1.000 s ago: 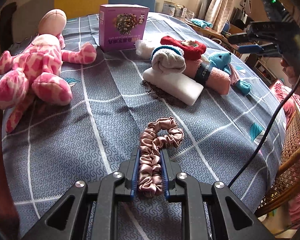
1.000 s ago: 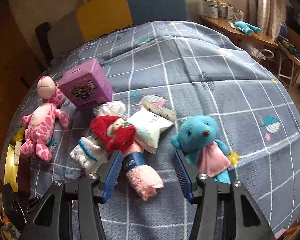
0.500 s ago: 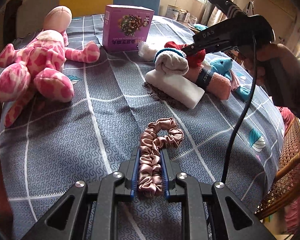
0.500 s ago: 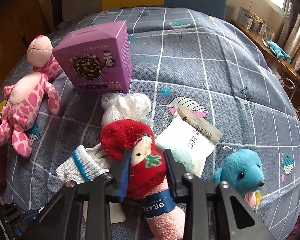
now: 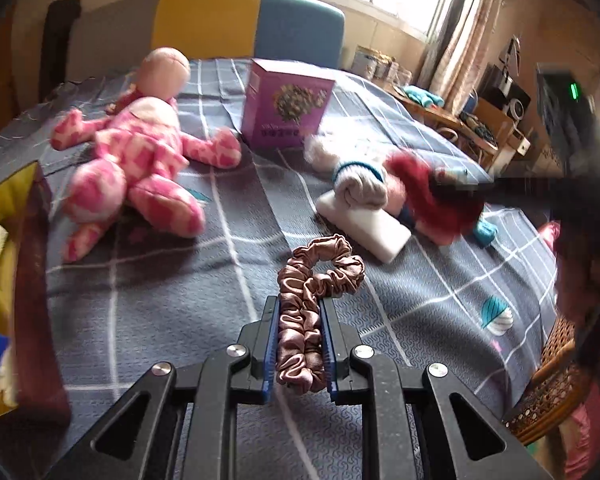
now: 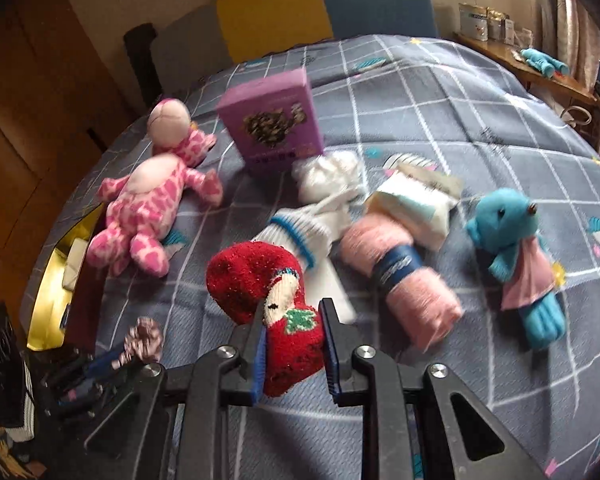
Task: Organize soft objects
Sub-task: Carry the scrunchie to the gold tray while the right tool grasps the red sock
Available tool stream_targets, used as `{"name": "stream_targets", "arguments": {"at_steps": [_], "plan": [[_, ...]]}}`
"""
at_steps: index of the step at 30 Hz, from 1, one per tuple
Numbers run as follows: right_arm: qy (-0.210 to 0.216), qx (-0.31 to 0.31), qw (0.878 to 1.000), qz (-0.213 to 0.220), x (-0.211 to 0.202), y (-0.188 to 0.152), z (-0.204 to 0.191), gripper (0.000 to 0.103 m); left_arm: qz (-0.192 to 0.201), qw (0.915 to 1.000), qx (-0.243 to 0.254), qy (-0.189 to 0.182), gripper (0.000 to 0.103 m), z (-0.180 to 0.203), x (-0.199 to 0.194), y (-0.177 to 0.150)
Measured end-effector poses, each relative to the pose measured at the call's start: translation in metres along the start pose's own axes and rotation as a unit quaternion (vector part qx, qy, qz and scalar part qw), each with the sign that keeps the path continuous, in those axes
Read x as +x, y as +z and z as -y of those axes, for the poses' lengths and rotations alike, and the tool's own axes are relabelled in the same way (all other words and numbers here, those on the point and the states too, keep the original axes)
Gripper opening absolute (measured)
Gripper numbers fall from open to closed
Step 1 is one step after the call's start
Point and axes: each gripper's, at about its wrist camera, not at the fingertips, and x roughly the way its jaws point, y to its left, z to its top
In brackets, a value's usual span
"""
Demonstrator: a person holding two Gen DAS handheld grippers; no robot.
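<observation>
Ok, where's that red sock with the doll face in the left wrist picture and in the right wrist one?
Left wrist view: the red sock is right of centre, blurred, beside the white rolled sock, in the right gripper.
Right wrist view: it is bottom centre, clamped in the right gripper.
Shared landmark: the purple box, standing upright on the checked cloth behind the soft pile in both.
</observation>
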Motion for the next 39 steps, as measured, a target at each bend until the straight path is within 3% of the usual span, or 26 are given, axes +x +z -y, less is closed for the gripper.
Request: {"name": "stream_targets", "arguments": {"at_steps": [6,10,18,23,29,35,39], "plan": [[0.002,-0.031,0.998,-0.053,0.036,-0.041,-0.033,0.023,0.043,0.9976,-0.039,0.037,0.019,-0.034,-0.049,0.008],[-0.02,-0.045,0.998,-0.05,0.047,-0.048,-0.042,0.023,0.068,0.9921,-0.075,0.074,0.019,-0.07,-0.082,0.007],[-0.03,-0.041,0.997,-0.059,0.051,-0.048,-0.039,0.025,0.091,0.9689,-0.178,0.146,0.019,-0.168,-0.137,-0.017],[-0.021,-0.031,0.997,-0.07,0.057,-0.049,-0.039,0.027,0.087,0.9475,-0.225,0.211,0.019,-0.22,-0.158,-0.037],[-0.023,-0.036,0.997,-0.064,0.058,-0.051,-0.042,0.027,0.055,0.9247,-0.251,0.281,0.02,-0.261,-0.159,-0.05],[-0.023,-0.038,0.997,-0.056,0.055,-0.052,-0.041,0.027,0.016,0.9131,-0.256,0.317,0.023,-0.289,-0.135,-0.052],[-0.028,-0.041,0.997,-0.053,0.052,-0.053,-0.042,0.027,0.001,0.9119,-0.253,0.323,0.029,-0.299,-0.121,-0.054]]}}
